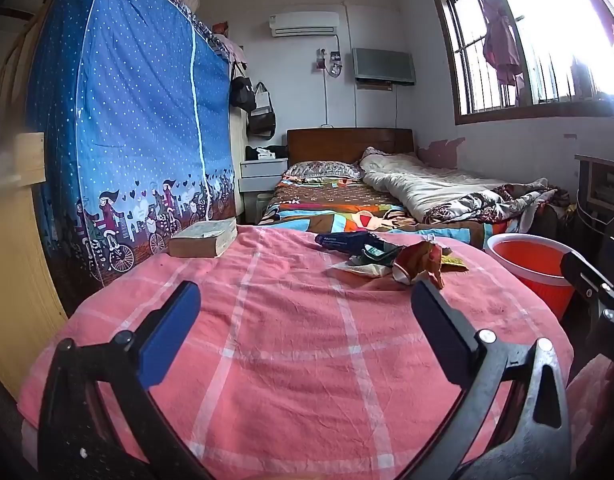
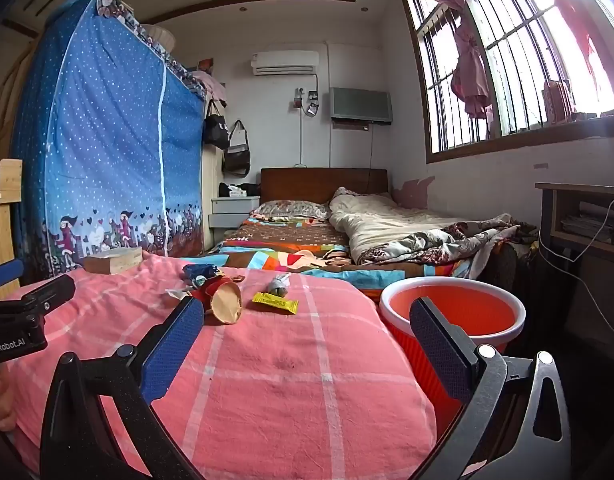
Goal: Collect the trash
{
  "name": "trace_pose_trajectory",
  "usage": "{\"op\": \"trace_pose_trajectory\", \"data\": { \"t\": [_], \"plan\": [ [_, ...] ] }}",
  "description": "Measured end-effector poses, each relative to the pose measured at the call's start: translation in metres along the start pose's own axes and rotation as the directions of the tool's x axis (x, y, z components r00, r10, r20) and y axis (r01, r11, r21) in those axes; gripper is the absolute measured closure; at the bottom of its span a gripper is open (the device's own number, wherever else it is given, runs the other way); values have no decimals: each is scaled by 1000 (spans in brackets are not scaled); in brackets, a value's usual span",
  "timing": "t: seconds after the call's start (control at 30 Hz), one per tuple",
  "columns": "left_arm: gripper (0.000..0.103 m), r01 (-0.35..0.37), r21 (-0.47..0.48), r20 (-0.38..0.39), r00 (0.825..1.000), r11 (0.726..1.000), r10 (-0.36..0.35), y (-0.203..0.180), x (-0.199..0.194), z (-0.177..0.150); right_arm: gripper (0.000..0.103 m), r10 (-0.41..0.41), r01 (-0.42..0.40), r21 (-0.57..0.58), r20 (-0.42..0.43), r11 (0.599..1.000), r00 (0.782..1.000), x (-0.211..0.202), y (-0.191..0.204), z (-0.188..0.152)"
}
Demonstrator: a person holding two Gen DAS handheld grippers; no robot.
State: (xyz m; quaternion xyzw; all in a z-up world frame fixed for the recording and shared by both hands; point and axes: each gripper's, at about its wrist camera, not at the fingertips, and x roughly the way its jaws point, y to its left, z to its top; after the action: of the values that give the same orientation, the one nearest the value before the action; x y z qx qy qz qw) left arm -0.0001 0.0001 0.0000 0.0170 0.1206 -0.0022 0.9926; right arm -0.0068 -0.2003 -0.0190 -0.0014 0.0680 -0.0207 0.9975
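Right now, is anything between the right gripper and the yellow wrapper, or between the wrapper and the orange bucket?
Nothing visible. The right gripper is open over bare pink cloth, the yellow wrapper lies ahead, and the orange bucket stands open beside the cloth's edge.

White lettering "GenRobot.AI" is showing on the black body of the left tongs at the right wrist view's left edge, its first letter cut off. Print on the yellow wrapper is staying too small to read.
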Motion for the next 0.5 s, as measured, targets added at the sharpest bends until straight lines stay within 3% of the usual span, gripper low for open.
{"op": "trace_pose_trajectory", "data": {
  "t": [0.5],
  "plan": [
    [8,-3,-8,-10,1000,1000,3,0,1,-11,0,3,-3,4,-16,1000,1000,4,2,-1]
  ]
}}
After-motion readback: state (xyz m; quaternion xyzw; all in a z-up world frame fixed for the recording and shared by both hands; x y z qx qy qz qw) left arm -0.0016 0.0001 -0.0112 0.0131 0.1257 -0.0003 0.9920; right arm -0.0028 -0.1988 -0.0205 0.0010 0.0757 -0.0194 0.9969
